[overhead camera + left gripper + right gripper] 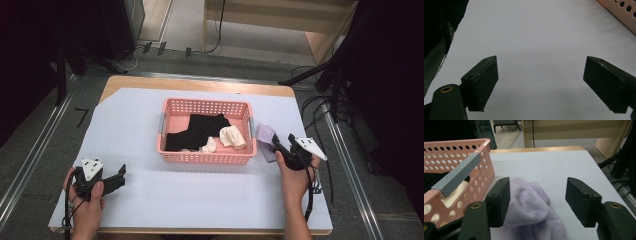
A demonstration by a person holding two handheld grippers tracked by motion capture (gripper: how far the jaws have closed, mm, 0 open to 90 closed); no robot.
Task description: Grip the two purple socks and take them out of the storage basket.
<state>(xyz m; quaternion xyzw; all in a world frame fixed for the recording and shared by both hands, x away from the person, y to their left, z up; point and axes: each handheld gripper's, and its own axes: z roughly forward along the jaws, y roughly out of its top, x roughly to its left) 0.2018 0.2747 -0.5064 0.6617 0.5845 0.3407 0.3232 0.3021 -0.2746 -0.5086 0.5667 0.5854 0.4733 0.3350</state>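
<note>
Pink perforated plastic basket (172, 152) with grey side handles sitting mid-table on a pale lilac-white sheet (200, 195). Inside the basket: black fabric items (200, 131) and cream-white socks (234, 137), heaped together, exact count hard to make out. Just beside the basket's right wall, touching or nearly so, a crumpled lilac fuzzy sock (266, 140) flat on the sheet, near end cut off at the bottom of the right gripper view.

Right gripper (537, 201) low over that lilac sock (529, 205), jaws spread wide with the sock between them, nothing clamped; contact between left pad and fabric impossible to judge. Basket interior mostly hidden behind the grey handle (456, 176) from this angle.

Left gripper (114, 178) held at the near left of the sheet, well apart from the basket. Jaws wide open in its own view (541, 82), holding nothing, bare sheet between; basket corner (621, 12) cut off at top right.
</note>
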